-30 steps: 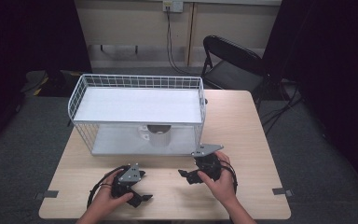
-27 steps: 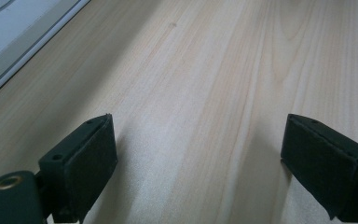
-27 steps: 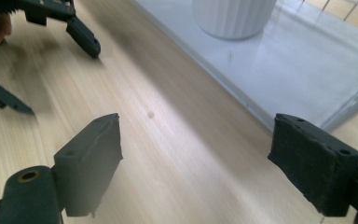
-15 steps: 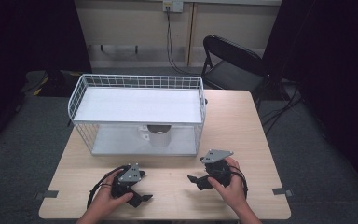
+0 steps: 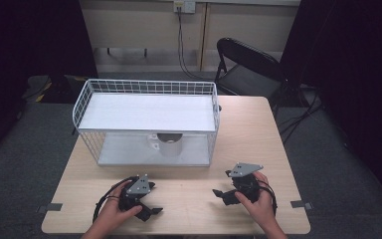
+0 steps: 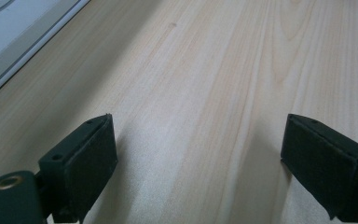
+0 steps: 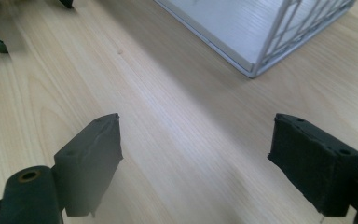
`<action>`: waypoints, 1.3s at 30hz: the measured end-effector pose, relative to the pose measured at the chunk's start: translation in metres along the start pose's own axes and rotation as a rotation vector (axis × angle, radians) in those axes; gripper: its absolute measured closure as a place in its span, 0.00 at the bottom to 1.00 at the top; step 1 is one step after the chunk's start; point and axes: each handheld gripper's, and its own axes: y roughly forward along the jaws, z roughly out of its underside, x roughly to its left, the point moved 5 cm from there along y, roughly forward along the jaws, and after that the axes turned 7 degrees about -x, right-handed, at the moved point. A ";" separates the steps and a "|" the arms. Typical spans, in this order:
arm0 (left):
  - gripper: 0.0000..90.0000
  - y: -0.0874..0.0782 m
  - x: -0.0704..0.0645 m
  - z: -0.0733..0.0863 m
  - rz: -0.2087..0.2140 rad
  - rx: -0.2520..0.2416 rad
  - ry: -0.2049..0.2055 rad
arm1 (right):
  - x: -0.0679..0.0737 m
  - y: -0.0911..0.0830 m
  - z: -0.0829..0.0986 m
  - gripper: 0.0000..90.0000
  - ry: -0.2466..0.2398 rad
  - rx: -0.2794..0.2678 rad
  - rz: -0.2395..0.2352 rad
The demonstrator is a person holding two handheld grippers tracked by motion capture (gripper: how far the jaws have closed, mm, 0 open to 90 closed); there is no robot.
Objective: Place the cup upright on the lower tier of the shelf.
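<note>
A white wire basket (image 5: 146,87) with a flat white shelf across its top stands at the table's middle back. Beneath the shelf, on the basket's white floor, sits a pale cup-like cylinder (image 5: 169,145). My left gripper (image 5: 152,199) rests on the wood near the front edge, left of centre, held by a hand. In the left gripper view it (image 6: 198,158) is open over bare wood. My right gripper (image 5: 222,184) lies front right with its jaws pointing left. The right gripper view shows it (image 7: 196,158) open with nothing between the pads.
The wooden table (image 5: 248,139) has bare room to the right of the basket and along the front. The basket's corner (image 7: 270,51) lies ahead of the right gripper. A black folding chair (image 5: 246,64) stands behind the table. Cables run along the floor at the right.
My right gripper has slid to the right along the table's front, away from the left gripper. The left gripper and the basket have stayed put.
</note>
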 end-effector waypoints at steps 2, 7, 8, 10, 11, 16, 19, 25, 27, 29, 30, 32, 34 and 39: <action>0.11 0.000 0.000 0.000 0.000 0.000 0.000 | -0.002 -0.003 0.003 0.18 0.002 0.000 0.005; 0.11 0.000 0.000 0.000 0.000 0.000 -0.001 | -0.008 -0.009 0.012 0.18 0.012 0.001 0.016; 0.11 0.000 0.000 0.000 0.000 0.000 -0.001 | -0.008 -0.009 0.012 0.18 0.012 0.001 0.016; 0.11 0.000 0.000 0.000 0.000 -0.001 -0.001 | -0.011 -0.012 0.017 0.18 0.015 0.006 0.021; 0.11 0.000 0.000 0.000 0.000 -0.001 -0.001 | -0.011 -0.012 0.017 0.18 0.015 0.006 0.021; 0.11 0.000 0.000 0.000 0.000 0.000 -0.001 | -0.014 -0.015 0.023 0.18 0.025 0.008 0.032; 0.11 0.000 0.000 0.000 0.000 0.000 -0.001 | -0.014 -0.016 0.024 0.18 0.023 0.009 0.035; 0.11 0.000 0.000 0.000 -0.004 -0.002 -0.004 | -0.022 -0.018 0.036 0.18 -0.001 0.033 0.044; 0.11 0.000 0.000 0.000 -0.004 -0.002 -0.004 | -0.024 -0.018 0.039 0.18 -0.002 0.041 0.048; 0.11 0.000 0.000 0.000 -0.004 -0.002 -0.005 | -0.027 -0.018 0.044 0.18 -0.005 0.061 0.054; 0.11 0.000 0.000 0.000 -0.004 -0.002 -0.005 | -0.028 -0.018 0.046 0.18 -0.006 0.067 0.053; 0.11 0.000 -0.001 0.000 -0.004 -0.002 -0.005 | -0.028 -0.018 0.047 0.18 0.001 0.072 0.049; 0.11 0.000 0.000 0.000 -0.005 -0.002 -0.004 | -0.028 -0.016 0.050 0.18 -0.012 0.095 0.046; 0.11 0.000 0.000 0.000 -0.004 -0.002 -0.004 | -0.028 -0.014 0.052 0.15 0.009 0.067 0.030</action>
